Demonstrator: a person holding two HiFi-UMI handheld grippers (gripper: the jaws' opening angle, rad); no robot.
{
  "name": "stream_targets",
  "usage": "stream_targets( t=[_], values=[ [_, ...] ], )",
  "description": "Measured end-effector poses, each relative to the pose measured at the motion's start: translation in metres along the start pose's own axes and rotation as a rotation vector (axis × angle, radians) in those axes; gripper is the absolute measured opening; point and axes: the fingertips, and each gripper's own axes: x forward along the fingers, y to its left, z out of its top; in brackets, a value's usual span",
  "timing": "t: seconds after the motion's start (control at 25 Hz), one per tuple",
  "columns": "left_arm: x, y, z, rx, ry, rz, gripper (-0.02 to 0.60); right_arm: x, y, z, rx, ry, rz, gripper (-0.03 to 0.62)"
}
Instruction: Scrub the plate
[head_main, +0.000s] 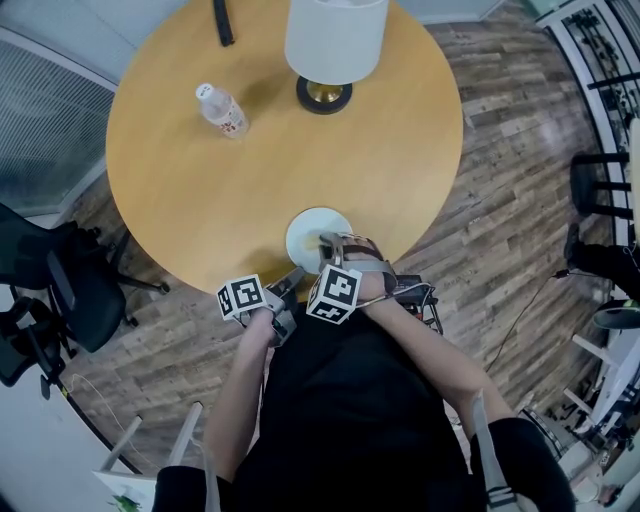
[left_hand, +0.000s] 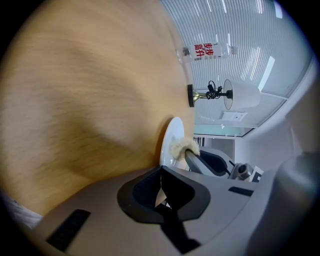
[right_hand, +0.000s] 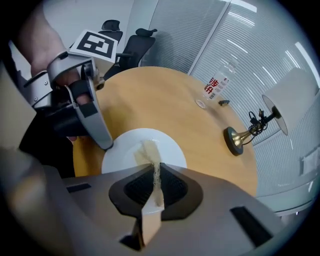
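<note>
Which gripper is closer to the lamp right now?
Right. The right gripper is over the plate, toward the lamp; the left gripper sits at the plate's near rim, farther back.

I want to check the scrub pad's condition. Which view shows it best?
The right gripper view: the scrub pad runs from its jaws onto the plate. The left gripper view shows only its fuzzy end; the head view barely shows it.

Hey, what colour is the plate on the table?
The plate is plain white, clearest in the right gripper view.

Left hand-held gripper (left_hand: 161, 190) clamped; right (right_hand: 156, 175) likewise
</note>
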Motion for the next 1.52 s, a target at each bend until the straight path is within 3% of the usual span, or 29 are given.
stream_targets(
  t=[0.36, 0.64, 0.76, 0.96, 1.24, 1.36, 1.52],
  values=[
    [0.0, 0.0, 0.006, -0.007, -0.02, 0.005, 0.014, -0.015, 0.039, 0.001, -0.088, -0.021, 0.046, 0.029],
    [-0.001, -0.001, 0.011, -0.003, -0.043, 0.01, 0.014, -0.025, 0.052, -0.002, 0.114, -0.072, 0.188, 0.029],
    [0.0, -0.003, 0.01, 0.008, -0.038, 0.018, 0.014, -0.027, 0.048, -0.018, 0.144, -0.037, 0.216, 0.029],
    [0.002, -0.003, 0.009, 0.022, -0.014, 0.021, 0.014, -0.012, 0.007, -0.046, 0.102, 0.05, 0.163, 0.029],
    [0.002, -0.002, 0.006, 0.029, -0.004, 0.022, 0.014, 0.003, -0.069, -0.048, 0.101, 0.066, 0.013, 0.029],
    [0.002, -0.002, 0.007, 0.02, -0.01, 0.019, 0.014, 0.004, -0.07, -0.043, 0.063, 0.065, 0.0, 0.029],
    [0.003, -0.002, 0.011, 0.013, -0.023, 0.013, 0.014, -0.005, -0.041, -0.048, -0.036, 0.075, 0.014, 0.029]
  ],
)
